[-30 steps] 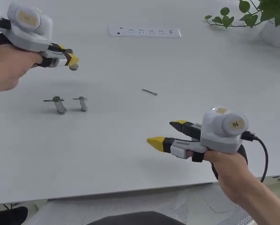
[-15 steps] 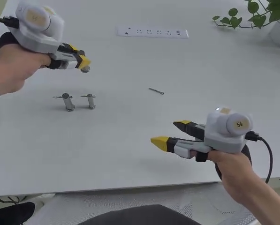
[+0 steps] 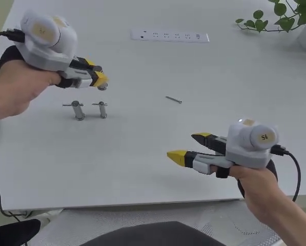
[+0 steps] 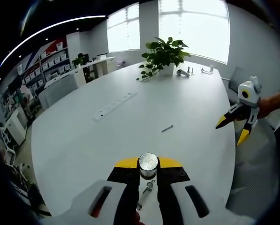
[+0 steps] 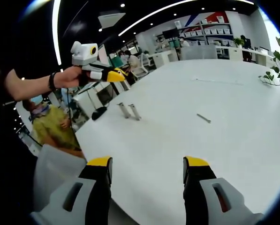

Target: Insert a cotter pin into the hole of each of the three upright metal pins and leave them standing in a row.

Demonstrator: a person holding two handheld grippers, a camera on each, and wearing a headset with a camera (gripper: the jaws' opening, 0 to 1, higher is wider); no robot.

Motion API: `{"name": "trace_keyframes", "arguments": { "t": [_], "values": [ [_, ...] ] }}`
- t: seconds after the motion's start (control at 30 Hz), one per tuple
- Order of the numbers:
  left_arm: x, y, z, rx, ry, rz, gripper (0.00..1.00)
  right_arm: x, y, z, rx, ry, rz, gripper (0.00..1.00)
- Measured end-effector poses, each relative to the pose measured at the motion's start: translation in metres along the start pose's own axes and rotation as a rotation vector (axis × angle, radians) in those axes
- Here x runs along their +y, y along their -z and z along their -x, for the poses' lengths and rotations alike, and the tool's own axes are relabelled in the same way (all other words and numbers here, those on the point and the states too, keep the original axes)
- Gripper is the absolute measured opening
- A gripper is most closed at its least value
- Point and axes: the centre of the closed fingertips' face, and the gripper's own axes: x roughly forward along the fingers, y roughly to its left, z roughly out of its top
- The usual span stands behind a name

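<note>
Table [image 3: 142, 169]: L gripper [image 3: 99, 81] clamps pin [image 4: 148, 163]; R gripper [image 3: 182, 145] agape.

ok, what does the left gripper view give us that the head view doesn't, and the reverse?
Left gripper view: the round end face of the metal pin clamped in the left tool, and loose hardware beside the plant pot. Head view: a side look at the two standing pins, each with a cotter pin crosswise near its top. Shared: the loose cotter pin, the power strip, the open right tool, the white table.
</note>
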Motion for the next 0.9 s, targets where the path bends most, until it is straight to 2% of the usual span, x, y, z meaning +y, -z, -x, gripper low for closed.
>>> {"name": "trace_keyframes", "arguments": {
  "t": [0.1,0.5,0.67,0.9],
  "values": [
    [-0.011,0.003,0.001,0.0,0.011,-0.009,0.11,0.0,0.0,0.001,-0.002,0.001,-0.002,0.63],
    [-0.061,0.025,0.0,0.024,0.071,-0.027,0.11,0.002,0.005,0.001,0.002,0.001,-0.008,0.63],
    [-0.069,0.03,-0.002,0.033,0.082,-0.034,0.11,0.003,0.007,0.001,0.006,-0.002,-0.008,0.63],
    [-0.071,0.034,-0.004,0.033,0.085,-0.033,0.11,0.004,0.007,0.001,0.006,-0.002,-0.007,0.64]
  ]
}}
